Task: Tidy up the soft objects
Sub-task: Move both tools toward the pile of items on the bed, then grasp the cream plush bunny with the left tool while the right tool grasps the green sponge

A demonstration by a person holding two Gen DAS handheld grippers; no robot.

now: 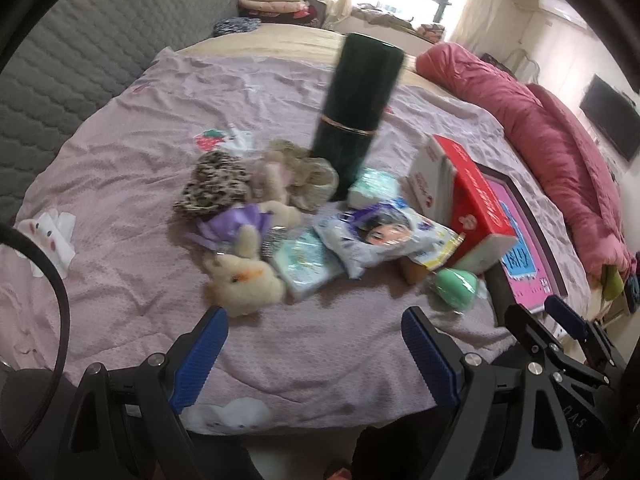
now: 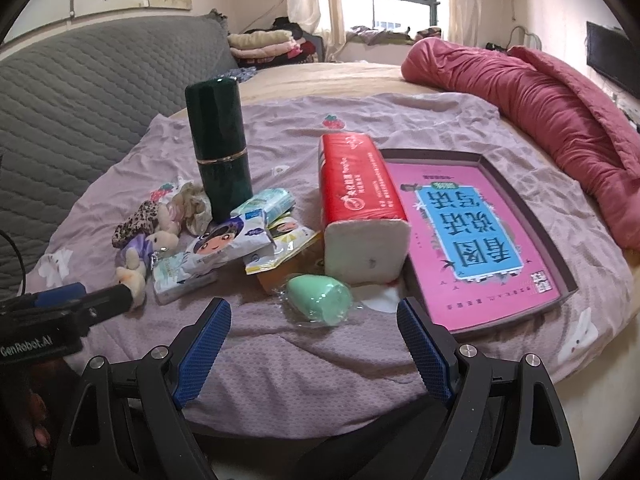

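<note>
Both grippers, left gripper [image 1: 314, 344] and right gripper [image 2: 314, 334], spread wide, empty, low over bed [image 2: 320, 360]. Tray [image 2: 532, 216] with pink book lies right. Red tissue pack [image 2: 360, 188] beside it. Green flask [image 2: 218, 148] upright. Plush toy [image 1: 244, 280] and green sponge [image 2: 320, 298] nearest, untouched.

Legible: "GenRobot.AI" on the left gripper [image 2: 80, 300] body; large upside-down Chinese characters on the pink book [image 2: 476, 236], unread.
</note>
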